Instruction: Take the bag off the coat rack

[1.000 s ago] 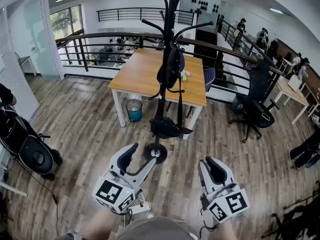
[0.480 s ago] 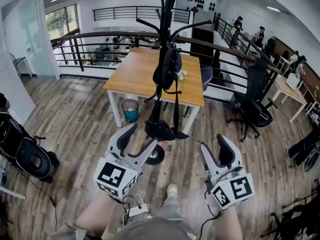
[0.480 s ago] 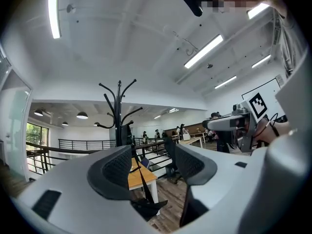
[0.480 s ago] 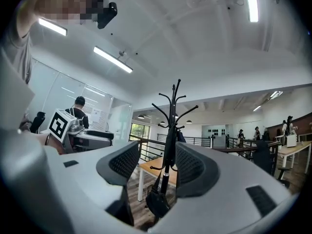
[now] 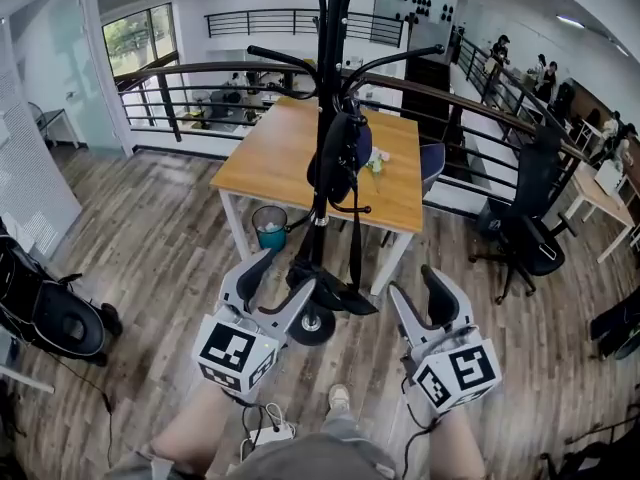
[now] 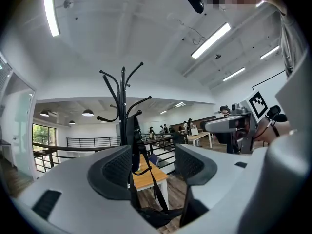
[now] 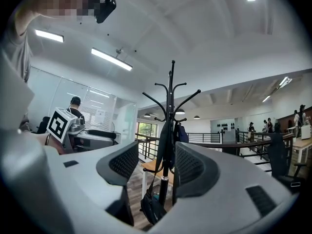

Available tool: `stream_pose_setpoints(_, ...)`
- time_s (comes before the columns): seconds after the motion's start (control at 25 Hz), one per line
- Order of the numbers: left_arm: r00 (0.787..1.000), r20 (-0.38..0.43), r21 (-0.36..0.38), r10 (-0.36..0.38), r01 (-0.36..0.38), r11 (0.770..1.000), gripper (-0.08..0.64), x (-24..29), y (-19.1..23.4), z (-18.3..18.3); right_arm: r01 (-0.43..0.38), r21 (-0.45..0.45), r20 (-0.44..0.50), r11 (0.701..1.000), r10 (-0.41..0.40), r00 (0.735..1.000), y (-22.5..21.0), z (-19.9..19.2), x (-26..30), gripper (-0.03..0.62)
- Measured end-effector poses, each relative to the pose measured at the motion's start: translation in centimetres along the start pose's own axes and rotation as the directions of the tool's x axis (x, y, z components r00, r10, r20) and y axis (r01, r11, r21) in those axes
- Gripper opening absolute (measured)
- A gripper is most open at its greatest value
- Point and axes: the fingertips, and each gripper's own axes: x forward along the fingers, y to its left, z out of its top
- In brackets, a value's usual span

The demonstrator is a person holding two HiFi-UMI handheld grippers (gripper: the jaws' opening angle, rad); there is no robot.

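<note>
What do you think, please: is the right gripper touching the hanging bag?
Apart. The right gripper view shows the bag hanging well beyond the open jaws of the right gripper.

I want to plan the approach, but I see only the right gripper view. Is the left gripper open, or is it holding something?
Observer: The left gripper is open. Its jaws stand apart with nothing between them, and the bag hangs farther ahead.
Operator: Where does the rack stand?
Observer: In the head view, its round base sits on the floor just ahead of the left gripper, under the bag.
</note>
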Motion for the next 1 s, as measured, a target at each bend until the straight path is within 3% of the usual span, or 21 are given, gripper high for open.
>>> stream_pose_setpoints(0.28, 0.997, -0.031, 0.011, 0.064, -0.064, 0.998, 0.288, 6.9, 2.8, -0.8, -0.1, 0.017, -0.012, 0.995, 0.101, 0.995, -4.1, -1.4, 6.9, 0.233)
stream_pose_setpoints(0.68, 0.983, -0.074, -0.012, 0.17, -0.171, 0.985, 0.287, 14.9, 5.8, -1.9, -0.279, 0.026, -0.031, 0.96, 0.28, 0.96, -7.8, -3.6, 16.0, 0.234)
stream_pose_setpoints(1.0, 0.967, -0.123, -0.043, 0.223, -0.23, 0.972, 0.287, 19.0, 7.5, -3.8, -0.344, 0.031, -0.049, 0.938, 0.345, 0.937, -8.6, -5.0, 21.1, 0.241)
